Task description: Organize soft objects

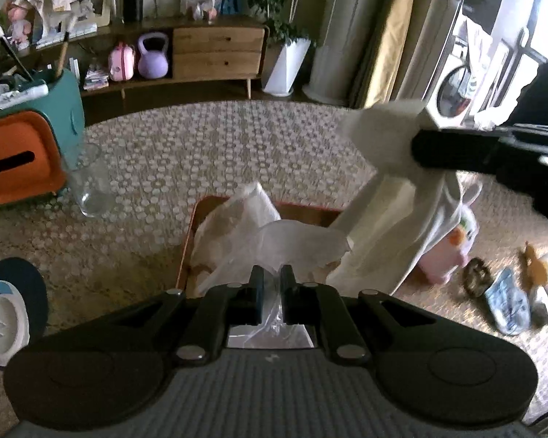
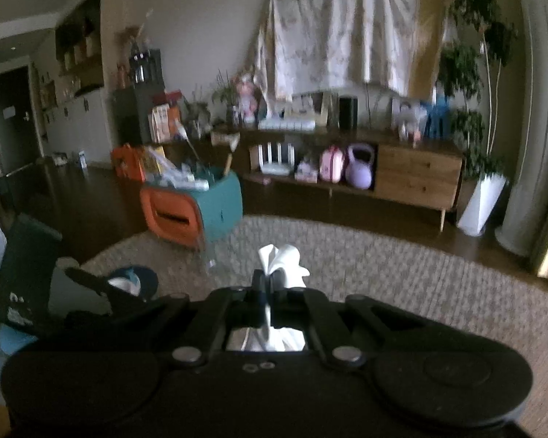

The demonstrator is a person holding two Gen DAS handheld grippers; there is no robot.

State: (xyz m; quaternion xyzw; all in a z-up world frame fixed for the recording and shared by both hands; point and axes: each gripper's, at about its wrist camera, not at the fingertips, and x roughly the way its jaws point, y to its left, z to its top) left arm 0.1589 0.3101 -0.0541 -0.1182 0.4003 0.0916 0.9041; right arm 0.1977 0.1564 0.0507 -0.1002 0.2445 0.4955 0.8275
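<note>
Your left claw (image 1: 272, 277) pinches a flimsy plastic bag (image 1: 237, 230); your right claw (image 2: 268, 281) clamps limp white cloth (image 2: 279, 257) by its bunched edge.

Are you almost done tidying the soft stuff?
Not yet. Both grippers are shut: left gripper on a clear bag over the box, right gripper on a white cloth. Toys still lie on the rug.

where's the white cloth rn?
Left wrist view, right of centre: the white cloth hangs from the shut right claw, its lower end beside the wooden tray. Right wrist view shows it bunched between that claw's fingers.
</note>
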